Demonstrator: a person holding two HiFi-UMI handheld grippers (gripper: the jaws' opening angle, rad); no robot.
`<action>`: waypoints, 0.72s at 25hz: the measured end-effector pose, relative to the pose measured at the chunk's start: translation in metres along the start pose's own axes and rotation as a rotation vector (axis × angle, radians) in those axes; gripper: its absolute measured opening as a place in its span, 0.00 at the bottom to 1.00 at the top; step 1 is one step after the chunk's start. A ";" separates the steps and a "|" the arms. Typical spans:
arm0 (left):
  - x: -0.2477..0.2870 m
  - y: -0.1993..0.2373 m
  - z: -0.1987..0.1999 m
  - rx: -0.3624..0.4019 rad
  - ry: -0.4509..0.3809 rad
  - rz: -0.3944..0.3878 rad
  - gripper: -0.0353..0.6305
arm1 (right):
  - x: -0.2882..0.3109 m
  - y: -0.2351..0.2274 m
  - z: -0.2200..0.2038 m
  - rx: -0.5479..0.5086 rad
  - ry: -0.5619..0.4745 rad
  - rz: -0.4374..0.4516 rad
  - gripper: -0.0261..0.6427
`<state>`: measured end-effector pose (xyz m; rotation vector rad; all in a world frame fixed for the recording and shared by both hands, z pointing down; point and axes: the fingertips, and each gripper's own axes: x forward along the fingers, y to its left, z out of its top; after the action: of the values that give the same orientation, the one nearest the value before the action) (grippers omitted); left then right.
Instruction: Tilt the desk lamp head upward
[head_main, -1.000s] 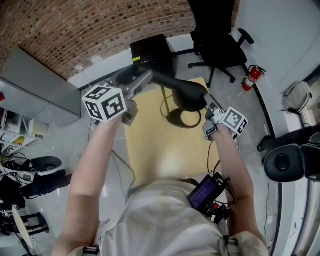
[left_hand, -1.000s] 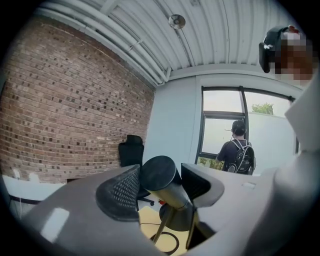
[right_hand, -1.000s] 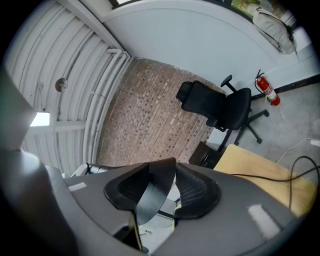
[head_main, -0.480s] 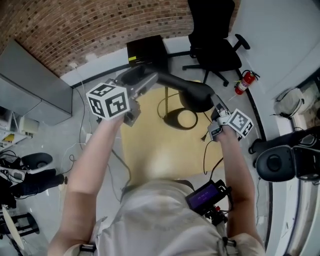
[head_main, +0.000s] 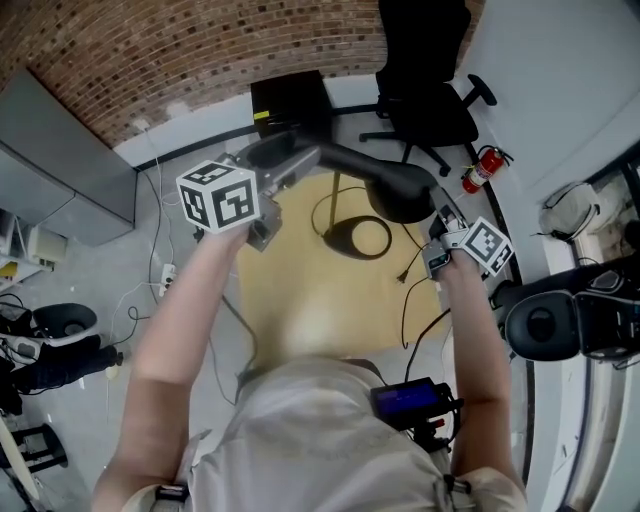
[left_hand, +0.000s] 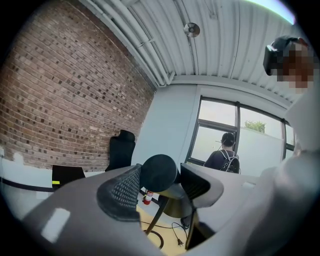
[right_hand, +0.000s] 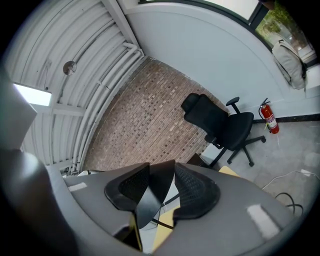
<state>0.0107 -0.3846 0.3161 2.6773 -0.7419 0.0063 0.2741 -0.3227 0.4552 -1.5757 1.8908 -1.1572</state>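
The left gripper (left_hand: 160, 181) clamps the lamp's round black arm (head_main: 335, 157) between its pads. The right gripper (right_hand: 159, 189) pinches the thin rim of the lamp head (head_main: 402, 190). The head hangs above the bench's (head_main: 320, 300) far right corner, and the ring base (head_main: 338, 238) rests toward the far edge. A chair (head_main: 425, 90) stands beyond.

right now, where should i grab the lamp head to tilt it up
Take the head by its thin rim, from the right, as the right gripper does: the edge fits between jaws, far from the arm, which the left gripper steadies.
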 end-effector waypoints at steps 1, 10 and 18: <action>-0.001 0.001 -0.001 -0.006 -0.001 -0.004 0.43 | 0.000 0.001 0.002 -0.008 -0.003 -0.002 0.28; -0.005 0.005 -0.008 -0.069 -0.012 -0.030 0.43 | -0.004 0.019 0.030 -0.097 -0.014 -0.024 0.27; -0.008 0.006 -0.002 -0.017 0.009 -0.024 0.44 | 0.004 0.032 0.051 -0.144 -0.029 -0.026 0.25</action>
<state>0.0006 -0.3845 0.3186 2.6681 -0.7045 0.0061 0.2922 -0.3431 0.4017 -1.6875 1.9787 -1.0227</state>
